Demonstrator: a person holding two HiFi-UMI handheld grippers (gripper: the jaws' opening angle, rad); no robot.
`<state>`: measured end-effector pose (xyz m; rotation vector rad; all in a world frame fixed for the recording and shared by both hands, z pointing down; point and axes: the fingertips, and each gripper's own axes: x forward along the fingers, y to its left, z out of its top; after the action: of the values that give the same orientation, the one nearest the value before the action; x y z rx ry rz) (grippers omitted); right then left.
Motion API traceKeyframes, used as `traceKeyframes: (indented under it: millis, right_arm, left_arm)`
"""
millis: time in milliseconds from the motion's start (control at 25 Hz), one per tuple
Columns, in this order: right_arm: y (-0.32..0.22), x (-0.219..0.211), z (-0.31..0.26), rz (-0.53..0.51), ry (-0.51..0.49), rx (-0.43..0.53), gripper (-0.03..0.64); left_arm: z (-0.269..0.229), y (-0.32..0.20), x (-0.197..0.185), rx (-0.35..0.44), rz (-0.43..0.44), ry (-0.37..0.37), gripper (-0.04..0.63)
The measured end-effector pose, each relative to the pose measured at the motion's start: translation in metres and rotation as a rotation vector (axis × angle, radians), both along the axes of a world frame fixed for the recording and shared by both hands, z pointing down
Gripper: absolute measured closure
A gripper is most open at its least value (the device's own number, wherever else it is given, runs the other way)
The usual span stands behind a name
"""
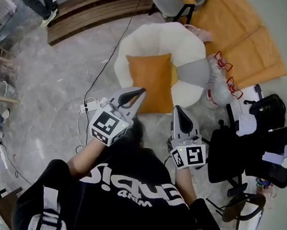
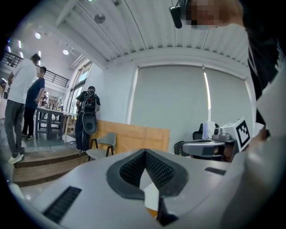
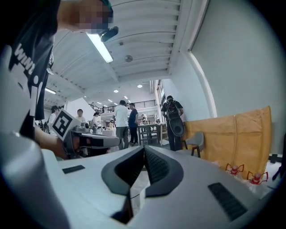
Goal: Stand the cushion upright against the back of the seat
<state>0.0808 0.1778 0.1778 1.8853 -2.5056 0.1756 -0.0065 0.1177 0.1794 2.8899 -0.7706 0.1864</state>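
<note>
The person's black shirt [image 1: 126,190] was nearest. In front of it, the left gripper [image 1: 142,90] had its jaws pressed together with nothing between them. The right gripper [image 1: 178,108] also had its jaws clenched and empty. The orange cushion [image 1: 153,83] lay flat on the cream seat [image 1: 176,39], below the left jaws' tips and ahead of the right jaws, to their left. Neither gripper grasped it.

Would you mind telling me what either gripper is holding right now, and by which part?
Nothing: the left gripper and right gripper are both shut and empty; the orange cushion lies ungripped on the seat.
</note>
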Motion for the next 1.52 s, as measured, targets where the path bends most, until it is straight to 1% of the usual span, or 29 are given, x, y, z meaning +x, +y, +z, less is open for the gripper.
traceKeyframes:
  millis: [200, 360, 600, 800, 1000, 1160, 1320, 1520]
  right_arm:
    - [-0.057, 0.004, 0.006, -0.017, -0.003, -0.012, 0.595]
    - [-0.106, 0.002, 0.008, -0.04, 0.011, -0.028, 0.595]
    - [-0.162, -0.005, 0.004, -0.056, 0.037, -0.035, 0.595]
    - [-0.187, 0.0, -0.006, -0.049, 0.036, -0.02, 0.595]
    - [-0.21, 0.014, -0.008, -0.07, 0.041, -0.012, 0.595]
    - [-0.226, 0.026, 0.005, -0.09, 0.03, -0.035, 0.595]
    - [-0.245, 0.03, 0.02, -0.121, 0.029, -0.056, 0.595]
    - [-0.267, 0.031, 0.051, -0.167, 0.033, -0.111, 0.595]
  left_arm:
    - [0.008, -0.047, 0.005, -0.02, -0.006, 0.009, 0.589]
    - [0.013, -0.086, 0.009, -0.045, 0.023, 0.02, 0.589]
    - [0.009, -0.137, 0.009, -0.03, 0.055, 0.022, 0.589]
    - [0.0, -0.163, 0.013, -0.027, 0.045, 0.037, 0.589]
    - [0.001, -0.185, 0.028, -0.027, 0.01, 0.031, 0.589]
    - [0.014, -0.201, 0.035, -0.043, -0.028, 0.015, 0.589]
    - [0.035, -0.219, 0.035, -0.044, -0.06, -0.021, 0.589]
    - [0.065, -0.232, 0.037, -0.091, -0.075, -0.043, 0.589]
